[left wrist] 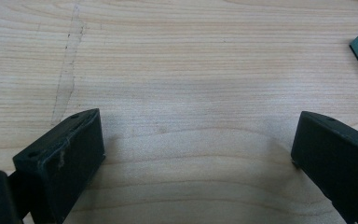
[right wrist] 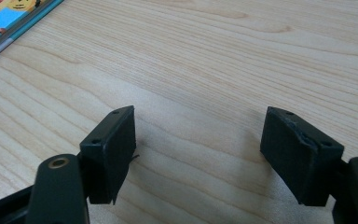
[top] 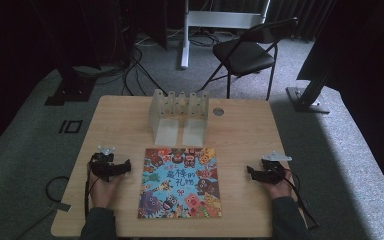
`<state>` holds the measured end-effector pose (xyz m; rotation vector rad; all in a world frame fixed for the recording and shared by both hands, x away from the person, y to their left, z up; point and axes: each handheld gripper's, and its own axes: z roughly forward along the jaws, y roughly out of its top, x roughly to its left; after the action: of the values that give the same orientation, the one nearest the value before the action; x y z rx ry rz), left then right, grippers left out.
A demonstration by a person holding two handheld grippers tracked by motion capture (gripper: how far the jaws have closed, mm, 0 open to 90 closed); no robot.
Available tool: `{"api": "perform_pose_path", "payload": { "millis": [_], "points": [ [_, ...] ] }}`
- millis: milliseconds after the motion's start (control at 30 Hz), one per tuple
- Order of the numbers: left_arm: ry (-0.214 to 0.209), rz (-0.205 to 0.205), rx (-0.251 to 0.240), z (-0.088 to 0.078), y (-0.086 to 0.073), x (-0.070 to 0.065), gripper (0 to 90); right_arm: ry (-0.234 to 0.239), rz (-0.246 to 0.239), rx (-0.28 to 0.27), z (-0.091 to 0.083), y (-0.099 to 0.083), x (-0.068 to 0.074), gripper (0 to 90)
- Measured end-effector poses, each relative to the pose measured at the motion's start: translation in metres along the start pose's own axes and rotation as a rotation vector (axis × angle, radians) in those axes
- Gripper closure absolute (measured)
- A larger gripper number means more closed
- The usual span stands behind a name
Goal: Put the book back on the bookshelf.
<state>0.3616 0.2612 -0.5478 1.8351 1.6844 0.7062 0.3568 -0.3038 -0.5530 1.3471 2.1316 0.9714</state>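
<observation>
Two grippers, left gripper [top: 125, 166] and right gripper [top: 251, 173], both released, flank the picture book [top: 180, 183] near the tabletop's [top: 240, 130] front edge. Nothing grasped; next move likely reaches for a book edge.

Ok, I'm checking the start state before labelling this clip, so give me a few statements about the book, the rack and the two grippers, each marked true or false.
1. The picture book lies flat on the table between the two grippers. True.
2. The left gripper is shut on the book's edge. False: its jaws stand open over bare wood, with the book off to one side.
3. The white rack stands beyond the book, towards the far edge of the table. True.
4. The right gripper holds the rack. False: its jaws are open and empty, near the table's right side.
5. The book stands upright in the rack. False: it lies flat, cover up, in front of the rack.
</observation>
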Motion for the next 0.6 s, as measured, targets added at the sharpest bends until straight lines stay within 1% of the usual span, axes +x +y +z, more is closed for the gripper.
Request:
{"api": "perform_pose_path", "payload": {
  "millis": [367,500,600],
  "points": [
    [-0.002,0.002,0.0,-0.0001,0.0,0.0001,2.8,0.0,-0.001,0.0,0.0001,0.0,0.0001,26.3],
    [-0.008,0.011,-0.001,-0.0007,-0.0003,0.0006,3.3,0.01,-0.01,0.008,0.0008,0.0005,0.0008,22.3],
    [-0.02,0.021,-0.002,-0.0014,-0.0006,0.0016,4.6,-0.007,-0.005,0.004,0.0003,0.0004,0.001,23.9]
  ]
}}
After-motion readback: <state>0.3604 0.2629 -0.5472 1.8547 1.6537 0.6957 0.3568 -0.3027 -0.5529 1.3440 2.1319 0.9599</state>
